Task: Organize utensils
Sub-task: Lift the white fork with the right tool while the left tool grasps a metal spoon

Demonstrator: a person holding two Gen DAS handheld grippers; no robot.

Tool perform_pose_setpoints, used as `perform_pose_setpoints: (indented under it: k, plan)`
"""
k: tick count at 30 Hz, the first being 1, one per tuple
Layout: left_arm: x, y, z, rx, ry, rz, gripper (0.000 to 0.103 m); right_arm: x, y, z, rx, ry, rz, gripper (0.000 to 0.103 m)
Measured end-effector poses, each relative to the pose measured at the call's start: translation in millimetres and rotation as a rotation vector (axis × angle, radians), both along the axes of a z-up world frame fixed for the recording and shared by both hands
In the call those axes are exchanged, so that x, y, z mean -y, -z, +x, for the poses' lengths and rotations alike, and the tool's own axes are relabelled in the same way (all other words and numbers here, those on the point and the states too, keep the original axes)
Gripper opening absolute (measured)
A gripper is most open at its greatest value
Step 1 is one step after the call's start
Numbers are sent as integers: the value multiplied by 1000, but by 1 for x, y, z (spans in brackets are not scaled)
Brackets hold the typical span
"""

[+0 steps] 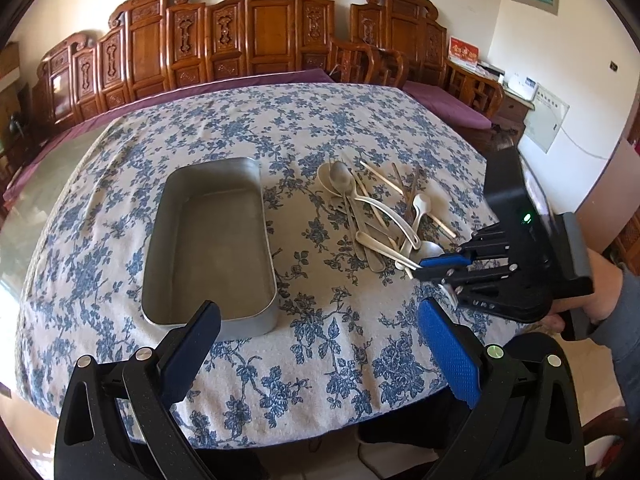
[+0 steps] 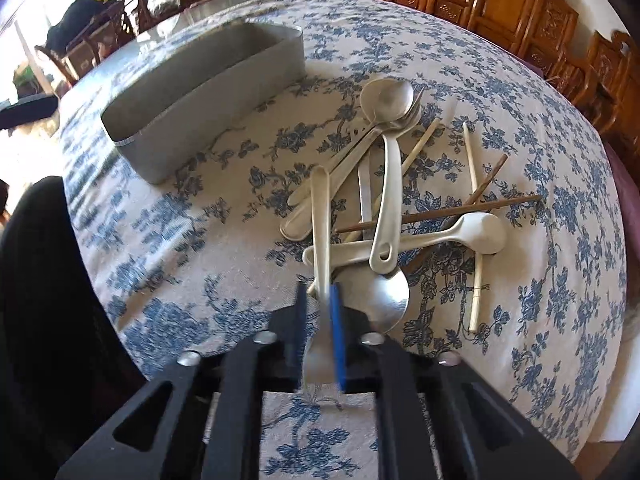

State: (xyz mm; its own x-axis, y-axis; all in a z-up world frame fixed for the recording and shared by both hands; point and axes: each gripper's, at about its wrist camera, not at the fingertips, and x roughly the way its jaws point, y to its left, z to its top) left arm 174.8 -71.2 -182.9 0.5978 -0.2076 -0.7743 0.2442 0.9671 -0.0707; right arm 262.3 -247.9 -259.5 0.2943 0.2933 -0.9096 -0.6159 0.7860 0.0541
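Note:
A pile of utensils (image 1: 380, 216) lies on the floral tablecloth: metal spoons, white plastic spoons, a fork, pale and dark chopsticks. An empty grey metal tray (image 1: 212, 240) stands left of the pile. My right gripper (image 2: 320, 300) is shut on a white plastic spoon (image 2: 321, 216) at its bowl end, the handle pointing away over the pile. It also shows in the left wrist view (image 1: 420, 270) at the pile's near right edge. My left gripper (image 1: 320, 348) is open and empty, above the table's near edge in front of the tray.
The round table (image 1: 280, 392) has a blue floral cloth. Carved wooden chairs (image 1: 272, 28) line the far wall. The tray also shows in the right wrist view (image 2: 200, 92), left of the pile. A metal spoon (image 2: 388, 296) lies just right of my right fingertips.

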Motion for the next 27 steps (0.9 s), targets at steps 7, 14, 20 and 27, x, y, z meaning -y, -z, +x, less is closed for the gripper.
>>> perform_pose_setpoints:
  k: [7,14,20,27]
  plan:
    - [7,7,10,-21,17,18,95,13,-16,-7,34,60,96,7]
    - [24,11,30,-42,57,34,86,52,-37,-9,121,209,141,7]
    - [48,23,63,-85,88,25,67,87,-34,-1,116,297,155,7]
    - [70,51,113,-140,75,53,42,100,-30,4,102,325,171,7]
